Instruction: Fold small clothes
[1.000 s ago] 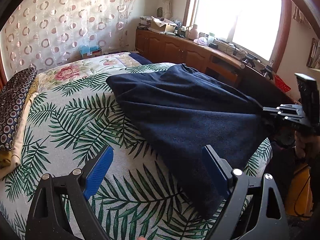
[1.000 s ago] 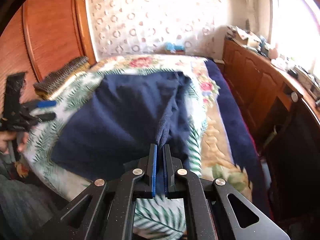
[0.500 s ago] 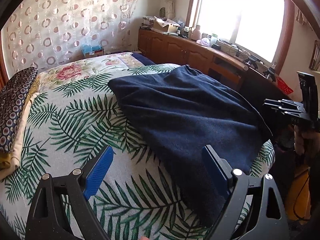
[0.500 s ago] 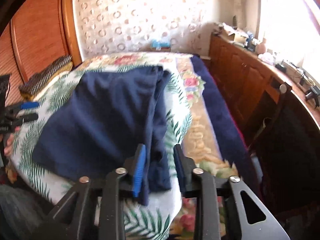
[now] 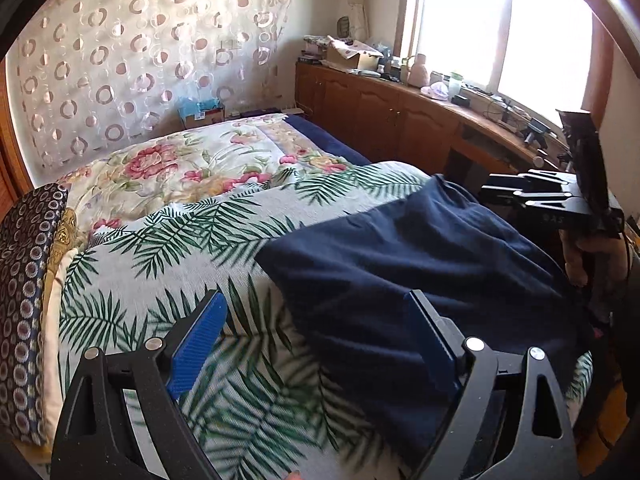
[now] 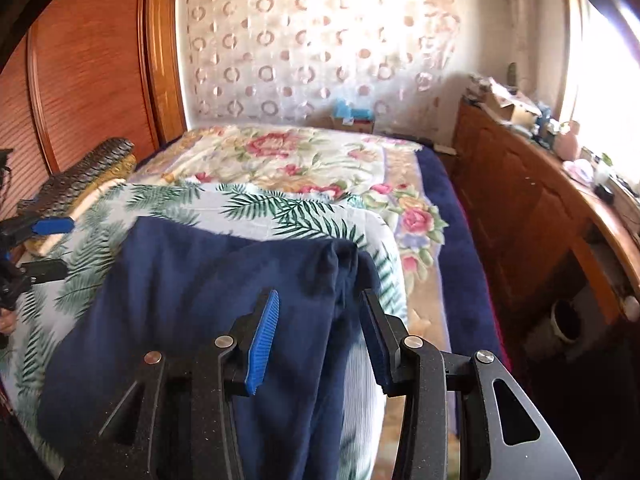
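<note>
A navy blue garment (image 5: 404,264) lies spread on the palm-leaf sheet (image 5: 168,276) near the bed's front edge, its right side bunched in folds (image 6: 340,264). My left gripper (image 5: 316,340) is open and empty, hovering above the garment's near left corner. My right gripper (image 6: 320,332) is open and empty, its jaws apart just above the garment's right folded edge, which hangs over the bed's edge. The right gripper's body also shows at the right of the left wrist view (image 5: 548,200); the left gripper shows at the left edge of the right wrist view (image 6: 40,240).
A floral quilt (image 5: 192,164) covers the far half of the bed. Folded patterned fabrics (image 5: 24,280) are stacked at the left edge. A wooden cabinet (image 6: 532,208) with clutter runs along the window side. A wooden wardrobe (image 6: 80,64) stands at the left.
My right gripper opened and let go of the garment's edge, which dropped flat onto the bed. The garment now sits closer to the front edge. My left gripper stayed open.
</note>
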A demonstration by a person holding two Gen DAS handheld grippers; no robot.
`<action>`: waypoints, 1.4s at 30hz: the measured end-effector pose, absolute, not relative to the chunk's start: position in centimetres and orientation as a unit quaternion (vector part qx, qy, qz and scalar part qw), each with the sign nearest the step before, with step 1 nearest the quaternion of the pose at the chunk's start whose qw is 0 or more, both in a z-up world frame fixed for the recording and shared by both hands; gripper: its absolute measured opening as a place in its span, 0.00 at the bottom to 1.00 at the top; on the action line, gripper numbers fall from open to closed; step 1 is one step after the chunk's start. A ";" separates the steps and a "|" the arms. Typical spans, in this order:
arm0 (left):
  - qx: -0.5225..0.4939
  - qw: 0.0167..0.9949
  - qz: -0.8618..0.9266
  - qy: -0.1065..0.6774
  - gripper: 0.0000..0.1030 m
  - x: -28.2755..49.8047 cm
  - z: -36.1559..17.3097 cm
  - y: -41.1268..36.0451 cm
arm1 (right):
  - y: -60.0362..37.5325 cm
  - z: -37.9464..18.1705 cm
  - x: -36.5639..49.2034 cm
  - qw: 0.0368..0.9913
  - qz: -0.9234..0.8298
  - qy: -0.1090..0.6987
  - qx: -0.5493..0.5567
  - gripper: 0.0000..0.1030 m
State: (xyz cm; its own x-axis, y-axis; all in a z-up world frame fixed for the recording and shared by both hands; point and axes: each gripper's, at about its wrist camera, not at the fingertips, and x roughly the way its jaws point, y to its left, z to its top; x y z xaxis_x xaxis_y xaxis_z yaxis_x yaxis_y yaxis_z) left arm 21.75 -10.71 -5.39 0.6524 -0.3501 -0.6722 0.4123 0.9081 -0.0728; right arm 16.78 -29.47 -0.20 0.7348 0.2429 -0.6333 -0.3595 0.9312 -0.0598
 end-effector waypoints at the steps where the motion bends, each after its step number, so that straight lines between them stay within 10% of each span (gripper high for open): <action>1: 0.041 0.908 -0.206 0.363 0.88 22.5 -5.6 -10.7 | -29.2 -0.8 18.0 0.923 0.163 0.335 -0.092 0.42; 12: 0.042 0.899 -0.183 0.397 0.88 28.1 -8.4 -10.7 | -30.2 -1.9 23.9 0.905 0.211 0.364 -0.059 0.41; 15: 0.033 0.898 -0.181 0.400 0.88 28.9 -8.7 -10.6 | -30.6 -1.7 23.8 0.903 0.233 0.356 -0.060 0.07; 30: 0.020 0.908 -0.182 0.376 0.88 27.0 -6.6 -10.2 | -33.7 -0.7 23.6 0.925 0.168 0.339 -0.034 0.05; 38: 0.024 0.910 -0.199 0.362 0.88 22.8 -5.3 -10.2 | -32.5 1.1 18.2 0.934 0.147 0.318 -0.071 0.49; 42: 0.038 0.908 -0.211 0.360 0.88 20.6 -5.1 -10.8 | -32.2 0.8 13.7 0.933 0.153 0.315 -0.082 0.55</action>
State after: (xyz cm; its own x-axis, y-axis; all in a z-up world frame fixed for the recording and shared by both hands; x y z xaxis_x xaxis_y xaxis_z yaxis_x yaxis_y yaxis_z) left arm 20.55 -10.78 -5.11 0.6522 -0.3565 -0.6690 0.4113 0.9078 -0.0828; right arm 13.73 -32.23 0.83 0.7546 0.2337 -0.6132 -0.3365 0.9400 -0.0558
